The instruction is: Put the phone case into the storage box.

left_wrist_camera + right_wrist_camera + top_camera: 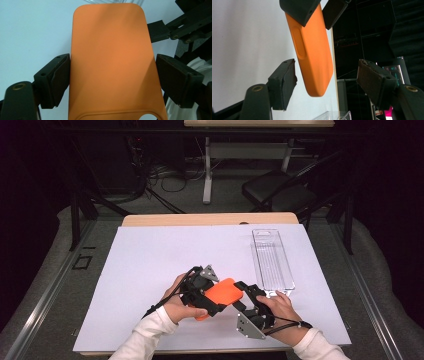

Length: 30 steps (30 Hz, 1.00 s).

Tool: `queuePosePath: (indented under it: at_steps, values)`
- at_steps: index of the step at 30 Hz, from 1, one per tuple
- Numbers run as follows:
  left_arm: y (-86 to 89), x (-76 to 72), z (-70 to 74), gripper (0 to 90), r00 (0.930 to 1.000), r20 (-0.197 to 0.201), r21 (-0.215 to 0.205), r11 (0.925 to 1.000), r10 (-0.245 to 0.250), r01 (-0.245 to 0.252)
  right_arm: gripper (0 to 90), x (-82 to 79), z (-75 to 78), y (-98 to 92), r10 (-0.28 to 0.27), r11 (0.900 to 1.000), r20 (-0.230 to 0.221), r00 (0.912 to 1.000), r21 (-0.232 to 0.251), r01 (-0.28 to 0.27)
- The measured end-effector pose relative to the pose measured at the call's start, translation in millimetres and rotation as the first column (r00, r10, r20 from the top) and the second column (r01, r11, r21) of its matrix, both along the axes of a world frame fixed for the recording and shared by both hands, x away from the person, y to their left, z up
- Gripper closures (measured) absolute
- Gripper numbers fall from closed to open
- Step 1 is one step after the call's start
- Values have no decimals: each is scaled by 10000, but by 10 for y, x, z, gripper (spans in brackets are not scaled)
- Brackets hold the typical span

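An orange phone case (224,292) is held off the white sheet near the table's front. My left gripper (215,292) is shut on it, one pad pressed on each long edge in the left gripper view, where the case (110,50) runs up between the jaws of that gripper (112,80). My right gripper (241,295) comes in from the right. In the right gripper view its jaws (329,82) stand open on either side of the case's rounded free end (314,55), and neither pad touches it. The left gripper's fingers (299,10) clamp the case at the top.
A clear plastic tray (272,260) lies lengthwise on the right of the white sheet (150,255), just beyond the right hand. The sheet covers a wooden table (210,219). A dark chair (280,190) and desk legs stand beyond the far edge.
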<state>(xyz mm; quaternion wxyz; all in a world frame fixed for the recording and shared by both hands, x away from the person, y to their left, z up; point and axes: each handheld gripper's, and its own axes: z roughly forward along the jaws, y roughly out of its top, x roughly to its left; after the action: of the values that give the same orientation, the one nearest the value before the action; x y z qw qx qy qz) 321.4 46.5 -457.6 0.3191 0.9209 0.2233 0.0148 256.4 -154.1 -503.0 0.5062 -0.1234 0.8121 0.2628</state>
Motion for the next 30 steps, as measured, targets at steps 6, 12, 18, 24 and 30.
queuePosePath:
  at_steps: [6, 12, 18, 24, 30]
  values:
    - [-12, -10, -1, 155, 10000, -43, -37, 10000, -74, 74, 342, 12, -28, 36, -20, 9996, 207, 9998, -275, 26]
    - [-45, -37, -2, 155, 9997, -57, -32, 9997, -222, 222, 361, 10, -61, 50, -35, 9987, 480, 9988, -504, 60]
    - [-69, -47, -18, 155, 9995, -113, 22, 9996, -287, 287, 364, 28, -71, 60, 175, 9972, 644, 9978, -735, -128]
    - [-82, -53, -23, 155, 9993, -148, -6, 9994, -336, 336, 388, 31, -84, 77, 83, 9968, 632, 9980, -800, -32]
    - [-79, -52, -25, 155, 9994, -150, -18, 9995, -309, 309, 442, 36, -98, 88, -154, 9957, 503, 9986, -909, 200]
